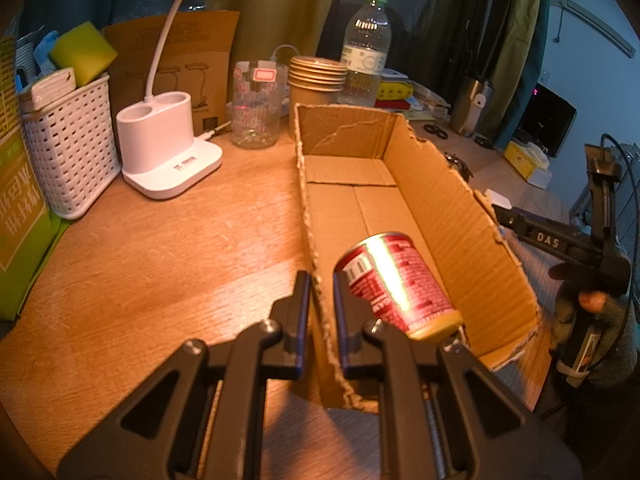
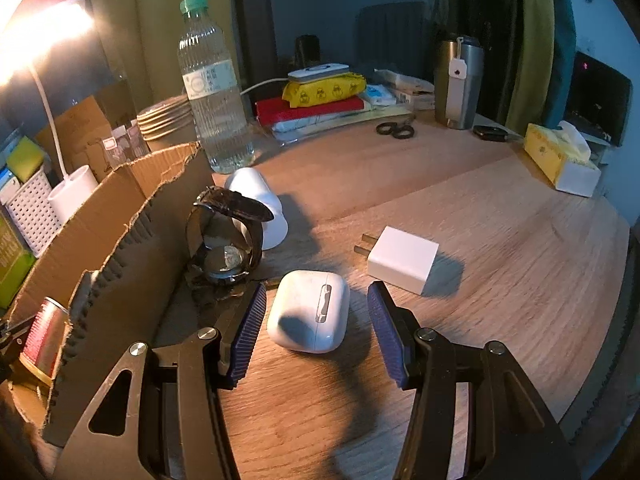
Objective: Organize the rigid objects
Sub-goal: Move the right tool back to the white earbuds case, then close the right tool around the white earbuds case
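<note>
An open cardboard box (image 1: pixel 452 216) lies on the wooden desk, and a red can (image 1: pixel 396 280) rests on its side inside it. My left gripper (image 1: pixel 320 292) is shut on the box's left wall, with the torn edge pinched between the blue pads. In the right wrist view, my right gripper (image 2: pixel 317 285) is open and straddles a white earbud case (image 2: pixel 308 312) on the desk, and neither pad presses on it. A white charger plug (image 2: pixel 402 260) lies just beyond. A dark wristwatch (image 2: pixel 224 240) leans against the box's outer wall (image 2: pixel 132 216).
A white cup-shaped object (image 2: pixel 260 204) lies behind the watch. A water bottle (image 2: pixel 212 92), stacked paper cups (image 1: pixel 316 80), a glass jar (image 1: pixel 256 108), a lamp base (image 1: pixel 168 148) and a white basket (image 1: pixel 68 148) line the back. Scissors (image 2: pixel 394 130), a steel tumbler (image 2: pixel 458 84) and a tissue box (image 2: pixel 560 160) stand far right.
</note>
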The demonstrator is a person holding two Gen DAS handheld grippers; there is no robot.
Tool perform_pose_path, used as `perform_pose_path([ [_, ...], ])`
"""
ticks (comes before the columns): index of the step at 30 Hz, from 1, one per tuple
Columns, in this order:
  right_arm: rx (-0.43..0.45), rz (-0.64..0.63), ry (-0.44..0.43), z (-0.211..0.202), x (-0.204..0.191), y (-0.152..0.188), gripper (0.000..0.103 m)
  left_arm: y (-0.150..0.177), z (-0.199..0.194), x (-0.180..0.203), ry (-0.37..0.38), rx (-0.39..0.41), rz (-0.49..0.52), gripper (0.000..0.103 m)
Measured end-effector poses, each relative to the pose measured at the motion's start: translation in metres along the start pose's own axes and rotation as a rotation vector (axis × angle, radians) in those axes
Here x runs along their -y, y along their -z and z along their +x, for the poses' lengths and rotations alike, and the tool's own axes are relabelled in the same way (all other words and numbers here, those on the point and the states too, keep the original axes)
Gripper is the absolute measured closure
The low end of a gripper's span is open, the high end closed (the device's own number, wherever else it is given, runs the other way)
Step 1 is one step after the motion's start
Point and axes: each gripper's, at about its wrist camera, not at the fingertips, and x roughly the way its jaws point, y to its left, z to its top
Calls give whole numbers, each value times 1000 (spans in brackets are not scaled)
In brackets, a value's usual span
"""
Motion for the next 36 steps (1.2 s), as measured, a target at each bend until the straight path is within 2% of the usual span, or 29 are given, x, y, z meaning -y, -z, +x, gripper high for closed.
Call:
perform_pose_path([
  [24, -103, -60, 29, 25, -10, -1, 49, 1, 0, 1, 0, 1, 0, 90],
  [36, -78, -60, 33, 19, -12, 0, 51, 1, 0, 1, 0, 1, 1, 90],
])
